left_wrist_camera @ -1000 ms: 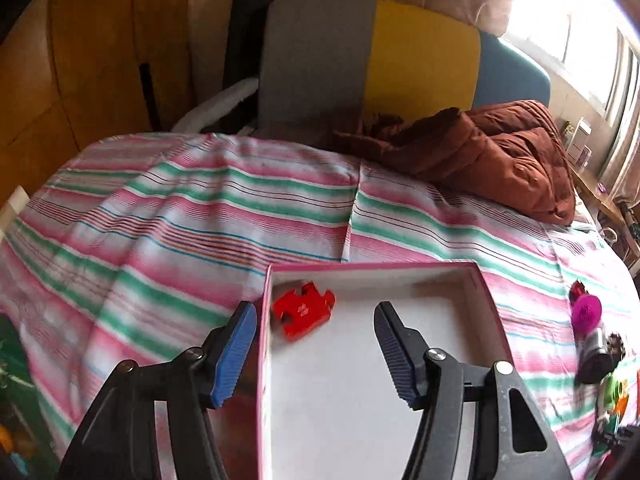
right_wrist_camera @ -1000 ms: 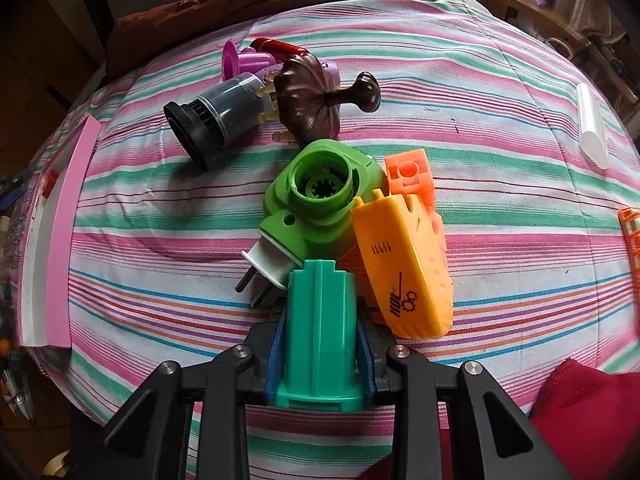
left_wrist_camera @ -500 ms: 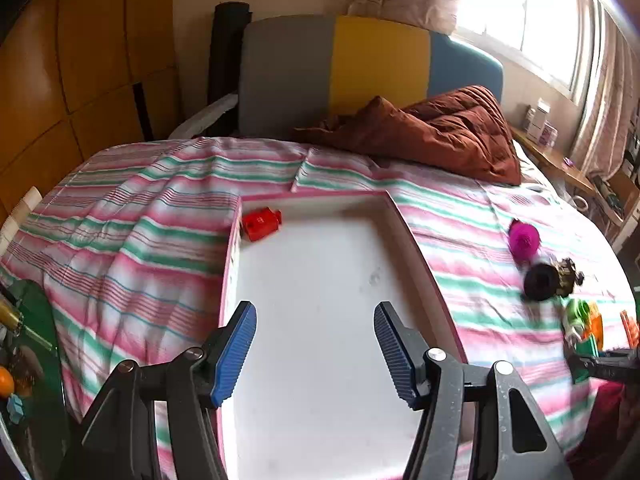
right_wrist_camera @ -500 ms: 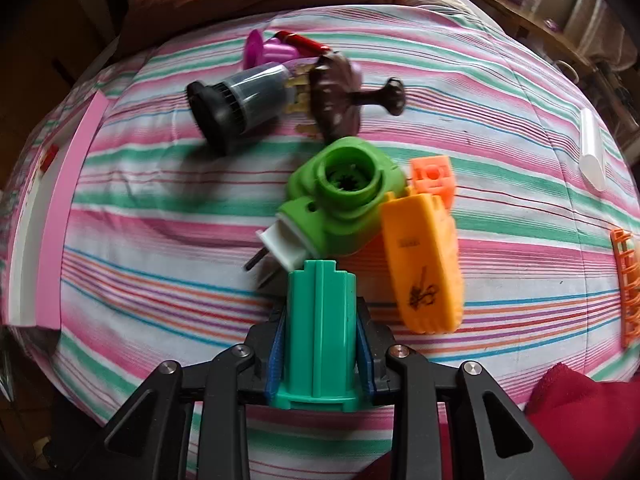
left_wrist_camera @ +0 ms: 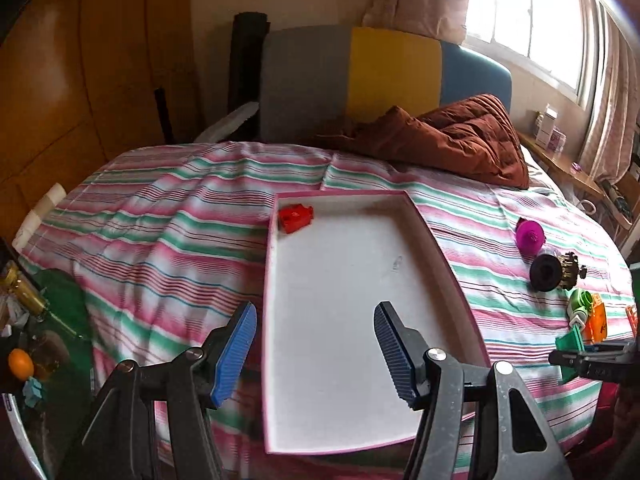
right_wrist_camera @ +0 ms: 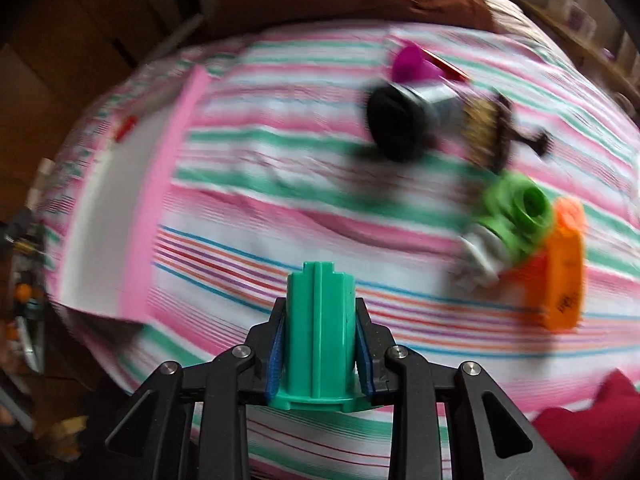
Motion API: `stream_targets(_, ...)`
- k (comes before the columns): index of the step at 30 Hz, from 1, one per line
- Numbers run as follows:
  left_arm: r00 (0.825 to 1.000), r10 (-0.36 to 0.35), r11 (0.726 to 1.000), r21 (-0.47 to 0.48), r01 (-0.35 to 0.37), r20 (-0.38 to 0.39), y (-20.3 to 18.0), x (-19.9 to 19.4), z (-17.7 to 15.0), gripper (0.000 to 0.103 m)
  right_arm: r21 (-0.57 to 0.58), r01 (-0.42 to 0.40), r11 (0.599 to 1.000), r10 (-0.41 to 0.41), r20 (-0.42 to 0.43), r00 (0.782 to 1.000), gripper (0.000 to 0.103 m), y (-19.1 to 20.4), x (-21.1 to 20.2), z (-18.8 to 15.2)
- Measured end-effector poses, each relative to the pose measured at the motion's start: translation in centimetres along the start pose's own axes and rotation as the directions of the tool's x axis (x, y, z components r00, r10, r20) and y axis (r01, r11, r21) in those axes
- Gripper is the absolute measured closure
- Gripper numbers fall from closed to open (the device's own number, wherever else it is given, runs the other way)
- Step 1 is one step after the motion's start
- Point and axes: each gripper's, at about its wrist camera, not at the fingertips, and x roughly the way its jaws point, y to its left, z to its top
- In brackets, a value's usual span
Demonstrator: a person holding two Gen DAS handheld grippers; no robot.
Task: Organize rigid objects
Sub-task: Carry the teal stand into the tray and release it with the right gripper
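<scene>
Striped bedspread (left_wrist_camera: 168, 240) carries the pink-rimmed tray (left_wrist_camera: 436, 240); right gripper (right_wrist_camera: 320, 354) clenches a teal piece (right_wrist_camera: 320, 320) for transfer into it, left gripper (left_wrist_camera: 316, 344) gaping empty.

Both wrist cams downward; share bedspread (left_wrist_camera: 168, 240).

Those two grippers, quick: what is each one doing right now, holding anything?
Left gripper: open, holding nothing, above the pink-rimmed box.
Right gripper: closed on a teal plastic piece, carried above the striped bedspread.
</scene>
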Motion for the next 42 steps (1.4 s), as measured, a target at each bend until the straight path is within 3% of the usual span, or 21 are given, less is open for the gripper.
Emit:
stream_targets(7, 1.000, 0.020, 0.999, -0.042, -0.020, 0.010, 2.1, -0.9, -0.4, 0.041, -0.133, -0.140, 0.981, 0.148, 0.048, 0.988, 0.073, 7.7, -1.0, 3.7)
stream_targets(15, 0.999, 0.042, 0.995, -0.090, -0.042, -0.004, 4.5, -0.9, -1.1, 0.041, -0.242, -0.235, 0.942, 0.237, -0.019, 0.971, 0.073, 16.5, 0.9, 6.7)
stream_targets(25, 0.998, 0.065, 0.984, -0.163, -0.068, -0.025, 7.5, -0.4, -1.8, 0.041, -0.258, -0.183, 0.949, 0.180, -0.038, 0.983, 0.073, 23.4, 6.6, 11.6)
stream_targets(42, 0.997, 0.070, 0.984, -0.164, -0.074, -0.034, 7.9, -0.1, -1.7, 0.041, -0.268, -0.085, 0.960, 0.077, -0.038, 0.996, 0.072, 25.5, 11.2, 13.5)
